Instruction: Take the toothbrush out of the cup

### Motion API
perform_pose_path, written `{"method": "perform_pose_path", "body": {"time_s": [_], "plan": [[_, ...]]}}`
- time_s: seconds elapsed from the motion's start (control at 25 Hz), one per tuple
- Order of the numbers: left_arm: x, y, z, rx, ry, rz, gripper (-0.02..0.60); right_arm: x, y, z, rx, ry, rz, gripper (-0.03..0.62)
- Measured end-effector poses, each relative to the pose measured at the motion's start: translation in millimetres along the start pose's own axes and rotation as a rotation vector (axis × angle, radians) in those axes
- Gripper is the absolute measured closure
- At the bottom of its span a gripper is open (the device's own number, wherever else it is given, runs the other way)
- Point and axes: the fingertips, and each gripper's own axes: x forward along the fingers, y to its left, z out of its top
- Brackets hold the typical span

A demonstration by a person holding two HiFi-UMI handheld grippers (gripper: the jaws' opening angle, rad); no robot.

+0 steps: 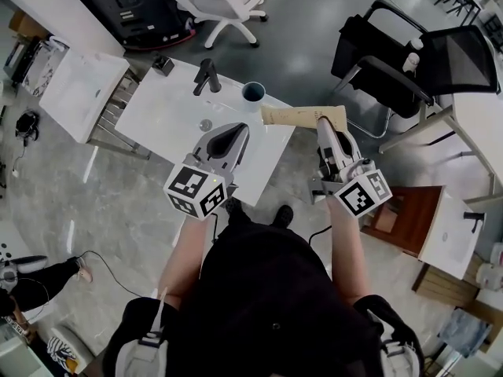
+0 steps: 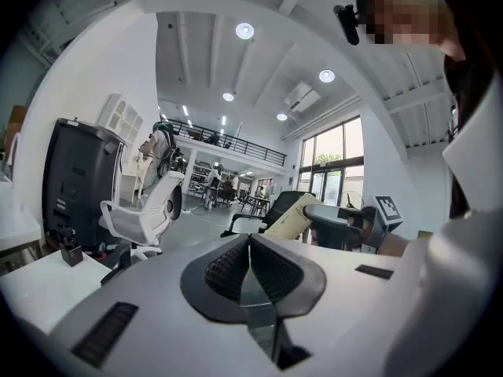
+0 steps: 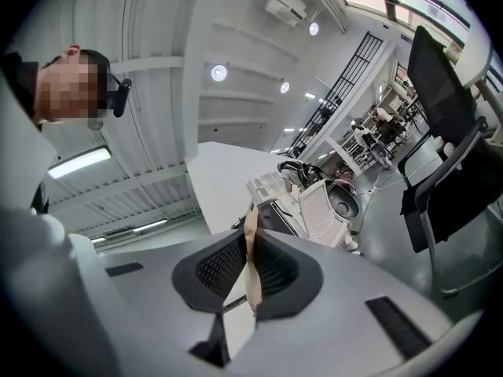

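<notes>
**Right gripper (image 1: 323, 122) clamps a flat tan carton (image 1: 302, 116) outside the cup (image 1: 253, 93)**

Its jaws are clenched on one end of the carton, likely the boxed toothbrush. The carton's long axis runs sideways toward the left gripper (image 1: 229, 137), whose jaws are closed on nothing. The cup stands just beyond the carton's free end on the white counter (image 1: 165, 108), and looks nearer the left gripper.

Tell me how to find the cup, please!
Look at the white sink counter in front of the person. At its far edge, right of the black tap, stands the cup. It is the only round, dark blue thing there; the tan box beside it is long and flat.
</notes>
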Motion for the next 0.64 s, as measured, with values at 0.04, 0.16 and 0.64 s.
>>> {"method": "perform_pose_path", "body": {"time_s": [0.04,0.16,0.64], "plan": [[0,-2,1,0.003,-0.001,0.003,0.560,-1,0,0,0.005,0.003,0.006,0.542],[-1,-5,4,0.008,0.001,0.012,0.560,-4,-2,3,0.020,0.004,0.013,0.542],[-2,-12,1,0.014,0.004,0.036,0.560,-25,-20,6,0.074,-0.008,-0.027,0.542]]}}
